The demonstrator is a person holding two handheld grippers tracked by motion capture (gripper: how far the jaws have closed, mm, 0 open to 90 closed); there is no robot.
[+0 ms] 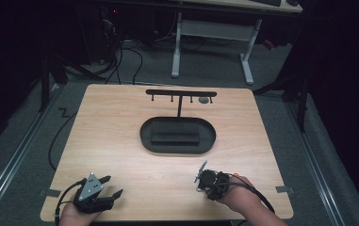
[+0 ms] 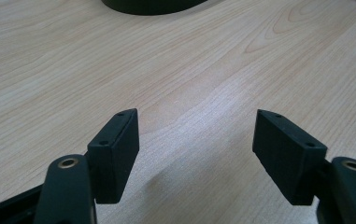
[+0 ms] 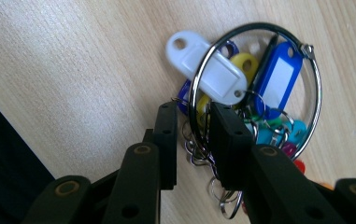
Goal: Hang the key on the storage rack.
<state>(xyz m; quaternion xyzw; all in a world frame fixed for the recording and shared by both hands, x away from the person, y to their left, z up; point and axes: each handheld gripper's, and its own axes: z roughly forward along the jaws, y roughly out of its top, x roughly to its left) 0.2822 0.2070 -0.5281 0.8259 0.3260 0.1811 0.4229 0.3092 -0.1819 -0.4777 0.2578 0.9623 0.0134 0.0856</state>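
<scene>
Left gripper (image 2: 195,135) sits spread w/ nothing btwn jaws over counter (image 2: 73,70), right gripper (image 3: 192,126) pinches key ring (image 3: 255,88) w/ coloured tags.

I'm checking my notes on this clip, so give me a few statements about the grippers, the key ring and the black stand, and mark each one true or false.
1. The left gripper has its jaws spread apart with nothing between them. True.
2. The right gripper is closed on the big metal ring of the key tag bunch. True.
3. The white tag hangs from a peg of the hook bar. False: it is on the ring at the right gripper.
4. The oval tray sits on the floor. False: it sits on the wooden table.
</scene>
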